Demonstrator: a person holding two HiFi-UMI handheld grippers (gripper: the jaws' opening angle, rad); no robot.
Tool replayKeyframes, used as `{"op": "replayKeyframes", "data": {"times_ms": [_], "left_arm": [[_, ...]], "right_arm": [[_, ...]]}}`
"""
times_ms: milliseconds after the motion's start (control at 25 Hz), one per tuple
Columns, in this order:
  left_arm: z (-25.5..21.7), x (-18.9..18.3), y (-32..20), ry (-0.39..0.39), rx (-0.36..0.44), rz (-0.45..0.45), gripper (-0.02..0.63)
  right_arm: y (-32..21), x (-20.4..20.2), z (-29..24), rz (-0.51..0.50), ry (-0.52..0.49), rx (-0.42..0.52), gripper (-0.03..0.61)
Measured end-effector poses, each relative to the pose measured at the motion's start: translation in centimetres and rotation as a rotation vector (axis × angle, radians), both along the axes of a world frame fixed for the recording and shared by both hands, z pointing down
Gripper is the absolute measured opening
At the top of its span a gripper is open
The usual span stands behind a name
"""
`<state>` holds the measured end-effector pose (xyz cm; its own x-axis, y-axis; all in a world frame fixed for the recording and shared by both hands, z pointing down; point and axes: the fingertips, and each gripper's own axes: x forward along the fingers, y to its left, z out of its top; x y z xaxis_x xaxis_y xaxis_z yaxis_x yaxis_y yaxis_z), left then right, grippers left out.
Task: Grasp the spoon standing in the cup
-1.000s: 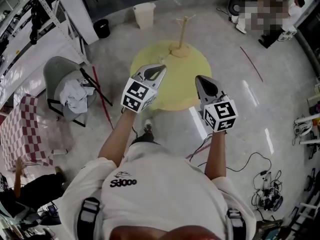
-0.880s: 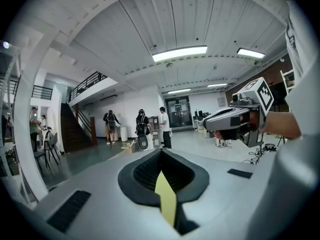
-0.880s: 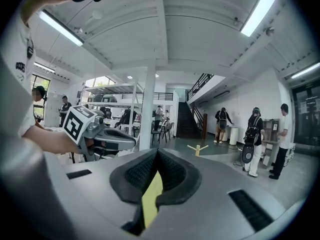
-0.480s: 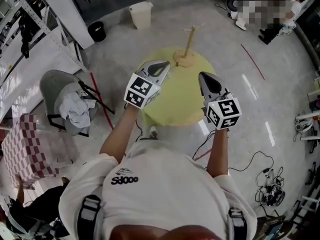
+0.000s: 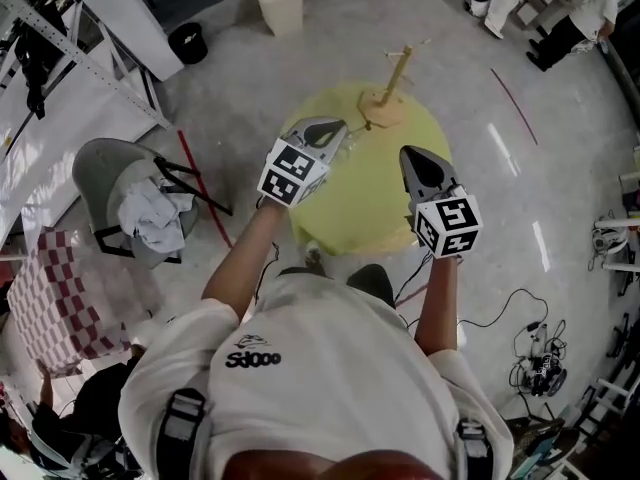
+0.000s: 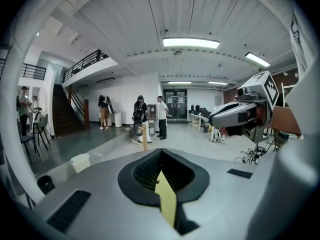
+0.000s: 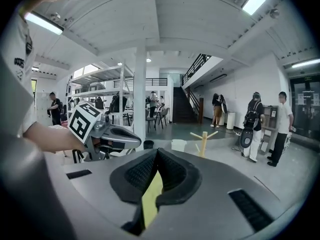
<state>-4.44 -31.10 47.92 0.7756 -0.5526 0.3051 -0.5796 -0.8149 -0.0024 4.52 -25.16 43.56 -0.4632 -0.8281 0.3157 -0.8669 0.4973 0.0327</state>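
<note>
I see no cup and no spoon in any view. A round yellow table [image 5: 370,193] carries a wooden branched stand [image 5: 394,86] near its far edge. My left gripper [image 5: 336,128] is held over the table's left part, jaws shut with nothing between them. My right gripper [image 5: 409,155] hangs over the right part, also shut and empty. In the left gripper view the closed jaws [image 6: 161,153] point toward the stand [image 6: 145,137], with the right gripper [image 6: 239,115] beside them. The right gripper view shows its closed jaws [image 7: 157,152], the stand [image 7: 203,143] and the left gripper [image 7: 117,134].
A grey chair [image 5: 105,163] piled with clothes stands left of the table, with a red stick [image 5: 205,193] on the floor between. A white bin [image 5: 280,6] and a black bin [image 5: 187,41] stand beyond. Cables [image 5: 500,320] trail at right. People [image 6: 161,116] stand far off.
The person has walked up to the yellow table; both grippers, earlier short of its near edge, are now over it. Both stayed shut.
</note>
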Motion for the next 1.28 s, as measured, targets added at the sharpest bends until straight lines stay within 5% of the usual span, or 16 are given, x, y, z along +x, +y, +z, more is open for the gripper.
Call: {"op": "replayKeyframes", "data": {"times_ms": [360,480,760,1280], "left_arm": [[6.6,3.4,-3.5,-0.067,-0.117,0.005,0.026],[9.5,4.8,-4.7,-0.108,-0.154,0.007,0.117],[15.1,8.1,-7.5,-0.206,-0.220,-0.002,0.149],[23.7,10.5,-10.4,-0.413,-0.249,-0.068,0.179]], "right_arm": [[-4.1,2.6,3.2,-0.006,-0.042,-0.072,0.017],[-5.1,3.7,5.1,0.004,-0.030,-0.107,0.015],[-7.1,6.5,8.2,0.007,0.004,-0.177,0.015],[-8.4,10.6,11.3,0.032,-0.033,-0.249,0.015]]}}
